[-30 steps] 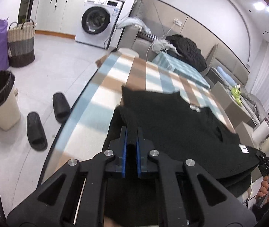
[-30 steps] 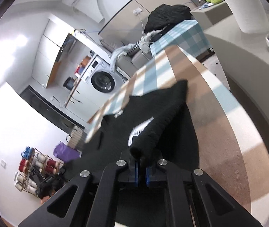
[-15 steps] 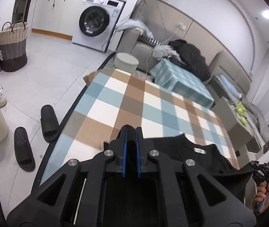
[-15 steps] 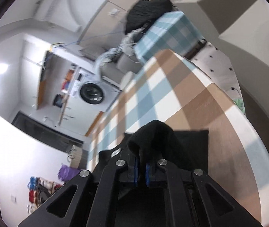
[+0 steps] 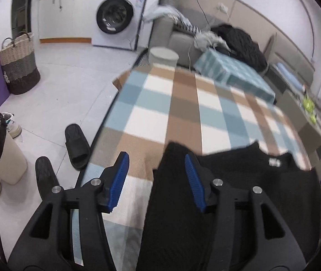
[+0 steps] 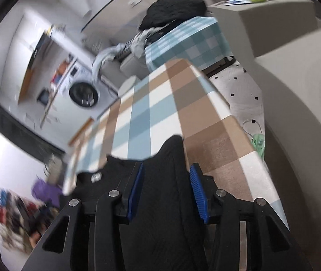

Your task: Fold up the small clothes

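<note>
A black top (image 5: 239,198) lies flat at the near end of a checked tablecloth (image 5: 183,103), collar and label pointing away from the person, its long axis running across between the hands. The left gripper (image 5: 156,180) and right gripper (image 6: 165,187), jaws just opened and released, each stand over a shoulder corner.

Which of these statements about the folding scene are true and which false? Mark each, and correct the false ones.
1. The black garment lies on a checked tablecloth. True.
2. The left gripper is clamped on the garment. False: its jaws stand apart, just opened.
3. The right gripper is open. True.
4. The washing machine door is wide open. False: it is closed.
5. Two red slippers lie on the floor. False: the slippers are black.
</note>
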Action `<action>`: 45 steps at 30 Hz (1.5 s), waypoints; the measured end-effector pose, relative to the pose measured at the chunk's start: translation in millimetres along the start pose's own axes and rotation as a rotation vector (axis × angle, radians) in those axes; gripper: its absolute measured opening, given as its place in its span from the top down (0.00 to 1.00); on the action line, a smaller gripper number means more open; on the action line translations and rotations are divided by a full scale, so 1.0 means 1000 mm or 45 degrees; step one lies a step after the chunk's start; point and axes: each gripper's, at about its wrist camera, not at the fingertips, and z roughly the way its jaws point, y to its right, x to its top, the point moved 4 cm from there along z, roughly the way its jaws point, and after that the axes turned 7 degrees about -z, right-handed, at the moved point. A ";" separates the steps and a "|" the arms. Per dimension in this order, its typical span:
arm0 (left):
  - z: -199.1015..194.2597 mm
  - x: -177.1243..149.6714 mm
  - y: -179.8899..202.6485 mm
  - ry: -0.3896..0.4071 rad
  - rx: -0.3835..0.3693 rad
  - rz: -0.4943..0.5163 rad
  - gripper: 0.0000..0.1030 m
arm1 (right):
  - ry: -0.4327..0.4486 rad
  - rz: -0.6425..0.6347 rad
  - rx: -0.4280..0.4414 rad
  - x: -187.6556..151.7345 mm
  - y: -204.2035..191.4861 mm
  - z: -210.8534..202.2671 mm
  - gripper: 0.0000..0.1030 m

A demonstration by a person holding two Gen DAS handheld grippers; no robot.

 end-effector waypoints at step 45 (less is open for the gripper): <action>-0.142 -0.142 -0.011 -0.008 -0.015 0.040 0.29 | -0.056 -0.160 -0.034 -0.141 -0.008 -0.079 0.49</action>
